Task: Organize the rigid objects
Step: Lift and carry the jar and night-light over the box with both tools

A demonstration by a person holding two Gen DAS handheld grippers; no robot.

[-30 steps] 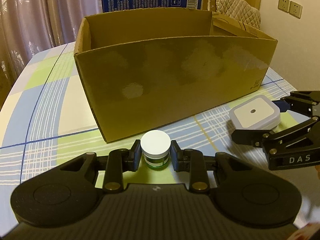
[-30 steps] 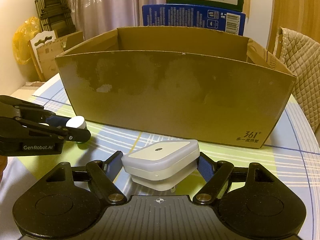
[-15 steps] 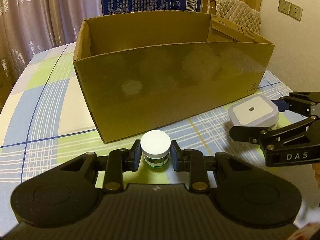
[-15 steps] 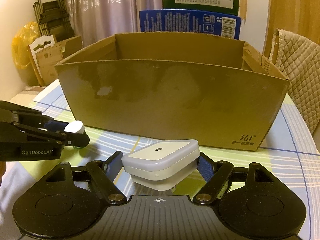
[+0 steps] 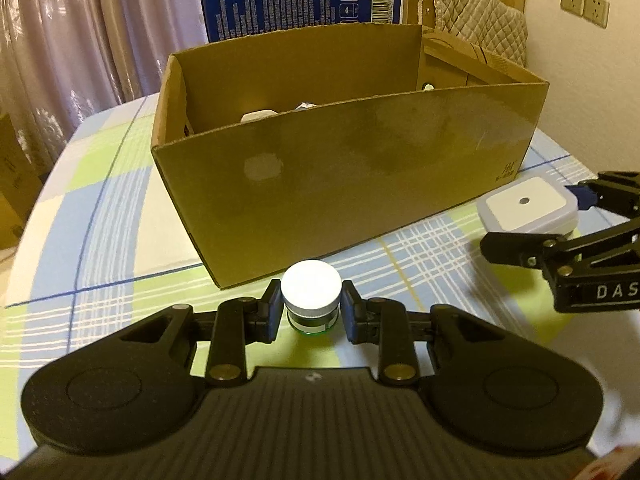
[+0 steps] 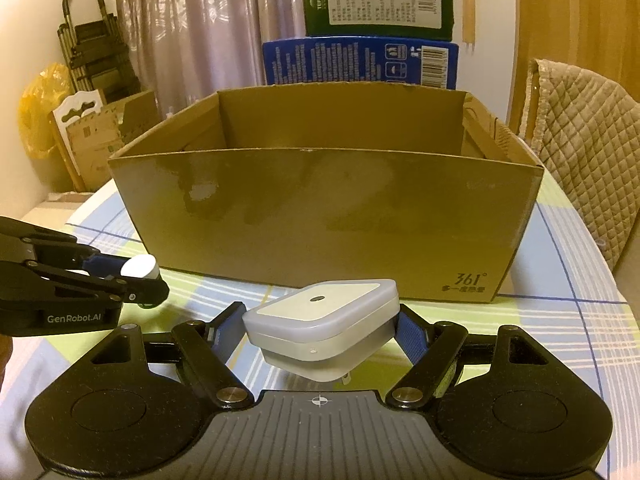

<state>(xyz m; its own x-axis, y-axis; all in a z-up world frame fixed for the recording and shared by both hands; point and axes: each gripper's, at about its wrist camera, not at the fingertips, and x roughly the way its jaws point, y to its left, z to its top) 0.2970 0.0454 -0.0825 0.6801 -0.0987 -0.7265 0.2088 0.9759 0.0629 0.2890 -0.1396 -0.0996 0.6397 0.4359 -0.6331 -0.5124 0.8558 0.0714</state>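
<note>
The left tool (image 5: pixel 311 312) grips a small white-lidded jar (image 5: pixel 311 294), upright, lid up, above the table (image 5: pixel 100 208). The right tool (image 6: pixel 322 334) clamps a flat white square night light (image 6: pixel 322 322), tilted, its plug prongs pointing down. Just beyond both stands an open cardboard box (image 5: pixel 360 184); pale things show inside near its left end, too hidden to identify.

1. Both wrist views are looking down over the near wall of the box (image 5: pixel 348 184) more than a second ago, so more of its inside is showing.
2. Pale items (image 5: pixel 259 115) on the box floor, hidden earlier, are now showing in the left wrist view, at the far left.
</note>
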